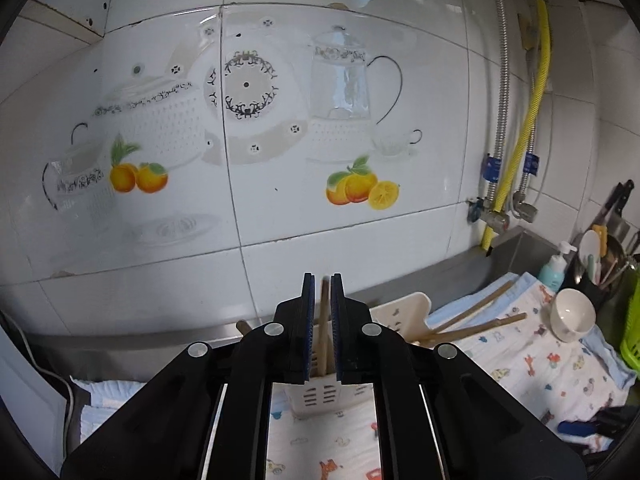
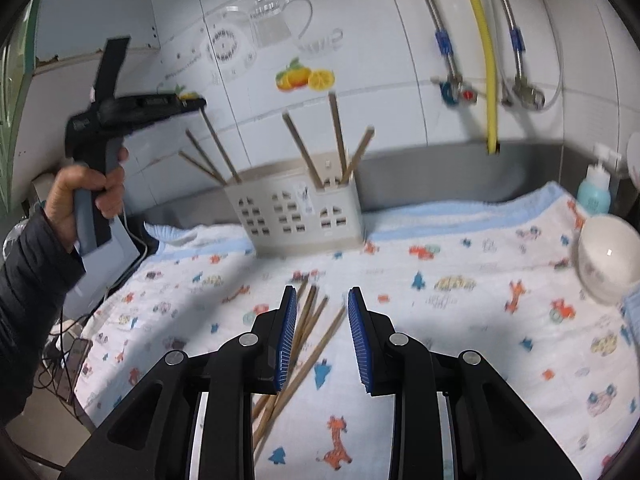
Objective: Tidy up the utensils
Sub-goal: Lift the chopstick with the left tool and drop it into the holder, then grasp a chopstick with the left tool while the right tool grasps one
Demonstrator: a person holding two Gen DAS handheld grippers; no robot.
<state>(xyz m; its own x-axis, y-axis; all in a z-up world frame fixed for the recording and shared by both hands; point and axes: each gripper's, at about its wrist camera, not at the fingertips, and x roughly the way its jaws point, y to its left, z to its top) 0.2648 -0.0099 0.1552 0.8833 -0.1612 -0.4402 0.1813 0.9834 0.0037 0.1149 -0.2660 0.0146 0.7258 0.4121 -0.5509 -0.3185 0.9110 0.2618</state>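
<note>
My left gripper is shut on a wooden chopstick that stands upright above the left end of the beige slotted utensil holder. In the right wrist view the left gripper grips the top of that chopstick, whose lower end is in the holder. Several other chopsticks lean in the holder. My right gripper is open and empty, low over several loose chopsticks lying on the printed cloth.
A white bowl lies on its side at the right of the cloth. A blue soap bottle stands behind it. Hoses and a yellow pipe run down the tiled wall. A green basket and a utensil rack sit far right.
</note>
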